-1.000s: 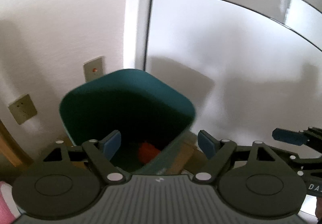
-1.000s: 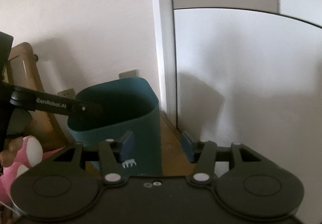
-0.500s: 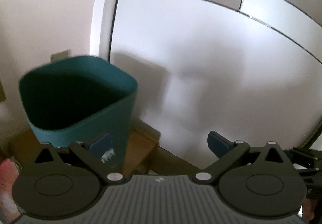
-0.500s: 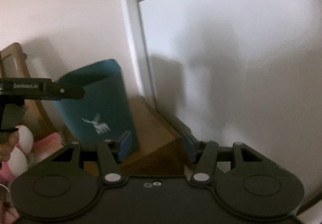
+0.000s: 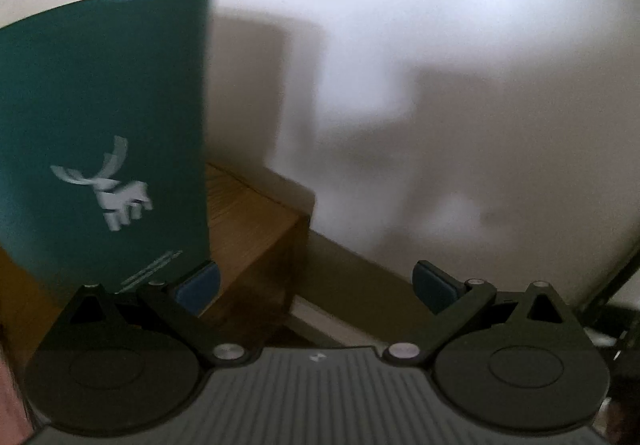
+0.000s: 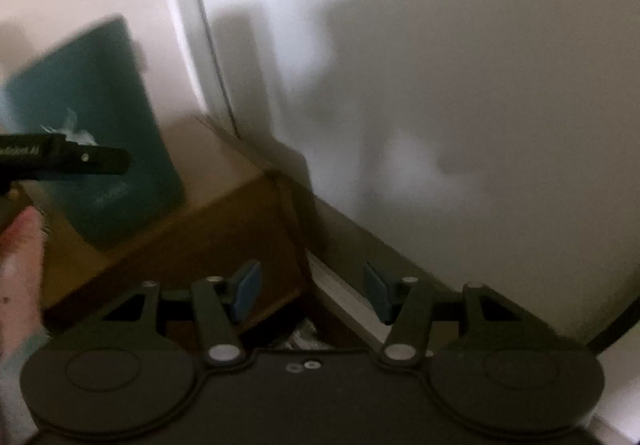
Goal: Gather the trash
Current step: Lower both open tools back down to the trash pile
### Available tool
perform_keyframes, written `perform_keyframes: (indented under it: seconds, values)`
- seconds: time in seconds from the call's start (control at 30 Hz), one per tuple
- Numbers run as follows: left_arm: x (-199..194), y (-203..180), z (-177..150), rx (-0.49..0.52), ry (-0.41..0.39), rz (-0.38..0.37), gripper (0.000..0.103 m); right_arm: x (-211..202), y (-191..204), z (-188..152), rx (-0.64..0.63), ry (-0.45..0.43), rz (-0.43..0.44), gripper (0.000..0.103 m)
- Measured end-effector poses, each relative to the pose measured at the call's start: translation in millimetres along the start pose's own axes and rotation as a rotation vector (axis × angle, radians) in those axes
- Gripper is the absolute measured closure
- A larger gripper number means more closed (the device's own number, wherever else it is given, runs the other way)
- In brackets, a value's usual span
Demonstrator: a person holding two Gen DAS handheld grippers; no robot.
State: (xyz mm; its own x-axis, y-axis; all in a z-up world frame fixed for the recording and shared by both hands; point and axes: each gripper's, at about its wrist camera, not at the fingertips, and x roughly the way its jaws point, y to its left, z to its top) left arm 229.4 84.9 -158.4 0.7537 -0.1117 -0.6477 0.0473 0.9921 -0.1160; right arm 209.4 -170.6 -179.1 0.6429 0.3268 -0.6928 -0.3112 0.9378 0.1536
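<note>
You've dropped both grippers down from the bin mouth: a second ago the left wrist view looked into the teal bin (image 5: pixel 100 133) with something orange-red at the bottom; now you only see its outer wall with the white deer print, and the rim sits high in frame. The bin stands on a wooden ledge (image 5: pixel 248 221) at the left, tight against the white wall (image 5: pixel 460 65). My read: a drop-off is done and you're heading down for the next piece. The left gripper (image 5: pixel 316 285) has just been opening and its jaws now stand fully wide, nothing between them, the left pad just in front of the bin's lower corner, and I can't tell if it touches. The right gripper (image 6: pixel 312 291) has jaws partly apart, also empty, hanging over the ledge's near corner. Low between them in the right wrist view there's a pale crumpled blur (image 6: pixel 302 337) below the ledge; it could be trash, but it's too blurred to call. The bin is far left there, behind the left gripper's finger.
</note>
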Motion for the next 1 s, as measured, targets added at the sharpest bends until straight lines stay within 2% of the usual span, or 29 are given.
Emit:
perform_keyframes:
  seconds: [0.07,0.17,0.33,0.47,0.57,0.73,0.83,1.0]
  values:
    - [20.6,-11.5,-14.5,0.063,0.013,0.003,0.000,21.3,-13.2,-16.8,0.031,0.034,-0.020,0.047]
    - [57.8,-21.4,-36.3,0.104,0.078,-0.024,0.000,52.6,-25.6,-41.5,0.033,0.084,-0.061,0.047]
    - [122.1,-22.7,-74.2,0.105,0.178,-0.063,0.000,107.5,-46.5,-87.0,0.026,0.158,-0.085,0.047]
    - [171.5,-18.0,-101.2,0.125,0.231,-0.030,0.000,152.9,-56.4,-126.7,-0.048,0.212,-0.112,0.047]
    - [204.3,-11.4,-119.7,0.123,0.266,-0.039,0.000,184.0,-63.4,-147.1,-0.033,0.249,-0.103,0.047]
    - [255.4,-2.2,-151.2,0.079,0.349,-0.010,0.000,231.0,-70.9,-186.1,-0.019,0.345,-0.056,0.047]
    - [284.4,-0.5,-176.9,0.081,0.420,-0.013,0.000,264.3,-71.1,-210.0,-0.032,0.411,-0.034,0.047]
    - [317.0,-0.8,-217.2,0.084,0.497,-0.024,0.000,310.9,-71.9,-253.6,-0.014,0.517,0.001,0.047]
